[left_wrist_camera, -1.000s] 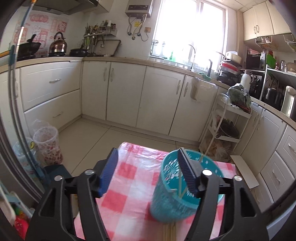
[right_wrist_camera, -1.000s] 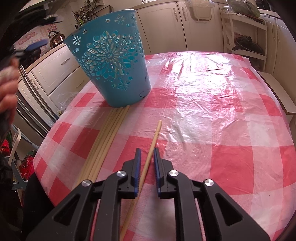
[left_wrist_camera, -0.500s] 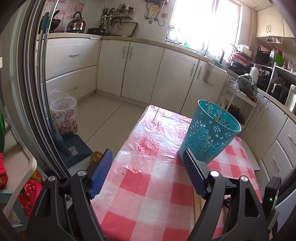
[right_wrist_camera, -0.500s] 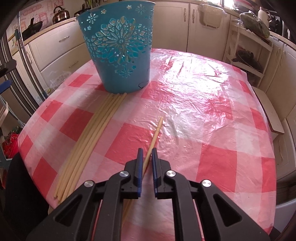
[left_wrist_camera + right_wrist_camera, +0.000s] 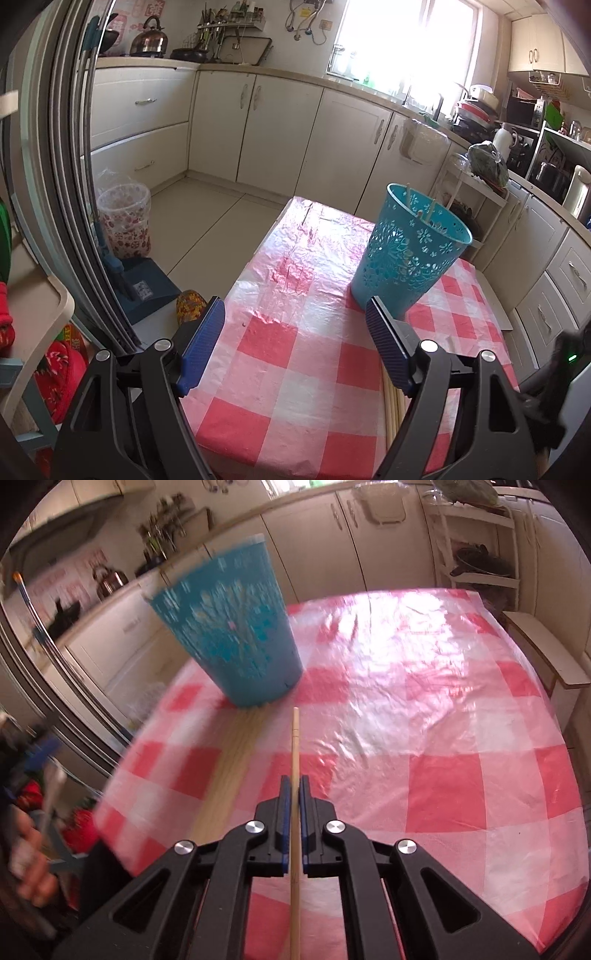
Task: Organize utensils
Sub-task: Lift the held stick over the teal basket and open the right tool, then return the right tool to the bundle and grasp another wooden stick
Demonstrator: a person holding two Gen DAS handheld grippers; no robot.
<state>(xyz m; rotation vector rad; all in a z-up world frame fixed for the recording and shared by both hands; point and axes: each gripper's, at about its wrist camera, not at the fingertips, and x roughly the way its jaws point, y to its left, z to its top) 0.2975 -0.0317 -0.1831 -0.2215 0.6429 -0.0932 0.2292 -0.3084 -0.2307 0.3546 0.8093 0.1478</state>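
While the left gripper [image 5: 293, 345] hangs with its jaws wide apart and empty over the checked tabletop [image 5: 295, 369], the teal basket [image 5: 408, 254] stands upright at its 1 o'clock, two sticks already inside; loose chopsticks [image 5: 393, 402] lie by its right jaw. From the right wrist, the right gripper [image 5: 294, 790] is clamped on a single chopstick [image 5: 294, 738], long axis pointing to 12 o'clock, the basket [image 5: 229, 635] near at 11 o'clock. The right gripper looks better placed for the drop.

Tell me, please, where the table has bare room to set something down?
The checked cloth lies bare right of the blue basket out to the far edge. It is crowded left of the held chopstick, where the chopstick bundle lies against the basket.
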